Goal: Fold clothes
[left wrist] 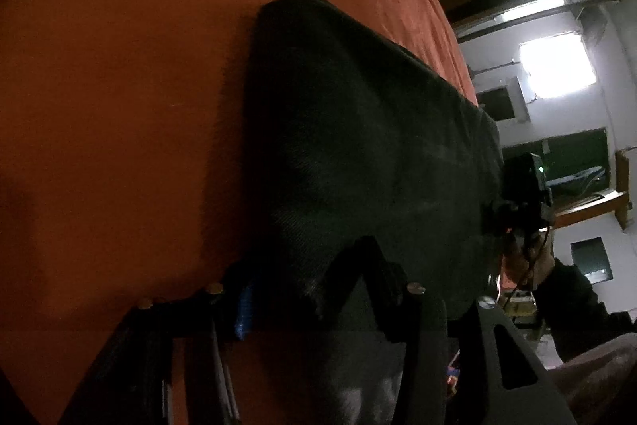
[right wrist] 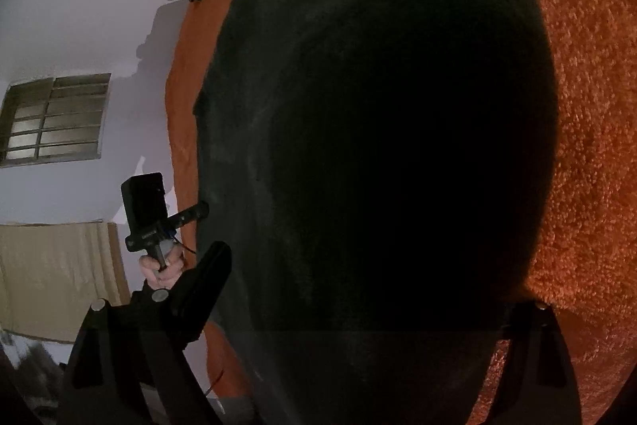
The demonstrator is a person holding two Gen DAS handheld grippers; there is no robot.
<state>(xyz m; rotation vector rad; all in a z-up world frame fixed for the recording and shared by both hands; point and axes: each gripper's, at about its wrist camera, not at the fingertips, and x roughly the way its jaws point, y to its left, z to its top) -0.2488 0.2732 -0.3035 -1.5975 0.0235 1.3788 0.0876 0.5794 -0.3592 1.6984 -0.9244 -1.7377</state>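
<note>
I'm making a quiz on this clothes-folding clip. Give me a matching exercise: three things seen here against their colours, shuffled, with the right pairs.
Things:
1. folded garment
2. bed cover
3. wall

Colours:
A. orange
B. pale white
C. dark, near black

Pairs: 1-C, 2-A, 3-B. The garment lies flat on the cover; the wall shows beyond the bed's edge in the right wrist view.
</note>
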